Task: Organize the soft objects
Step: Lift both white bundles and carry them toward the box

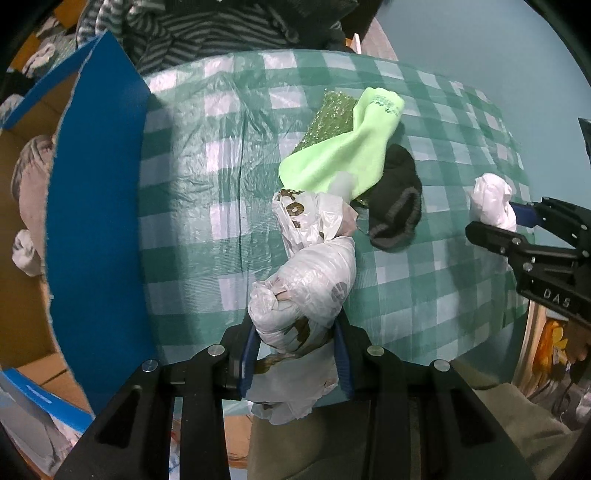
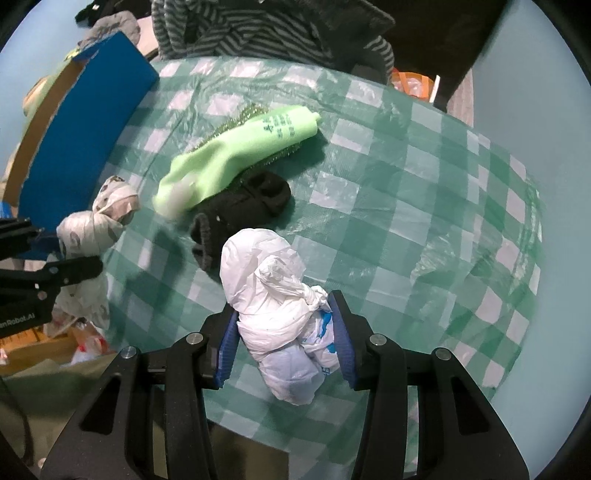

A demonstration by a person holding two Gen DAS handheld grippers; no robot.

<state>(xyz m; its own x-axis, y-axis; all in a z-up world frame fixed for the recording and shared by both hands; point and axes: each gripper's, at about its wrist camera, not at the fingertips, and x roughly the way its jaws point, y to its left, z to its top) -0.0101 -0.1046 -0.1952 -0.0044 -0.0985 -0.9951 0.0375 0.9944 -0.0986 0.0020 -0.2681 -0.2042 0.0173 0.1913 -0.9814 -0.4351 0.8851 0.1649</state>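
Note:
My left gripper [image 1: 295, 354] is shut on a knotted printed plastic bag [image 1: 314, 280] held above the near edge of the checked table [image 1: 207, 184]; the bag also shows in the right wrist view [image 2: 92, 229]. My right gripper [image 2: 284, 332] is shut on a knotted white plastic bag [image 2: 273, 288], seen also in the left wrist view [image 1: 491, 201]. On the table lie a light green sock [image 1: 343, 147] over a glittery green scrubber [image 1: 328, 118], and a black sock [image 1: 395, 206] beside them.
A blue-sided cardboard box [image 1: 96, 221] stands at the table's left, with soft items inside [image 1: 33, 184]. Striped clothing [image 1: 207, 33] is piled behind the table. Clutter lies on the floor at the lower left [image 2: 74, 336].

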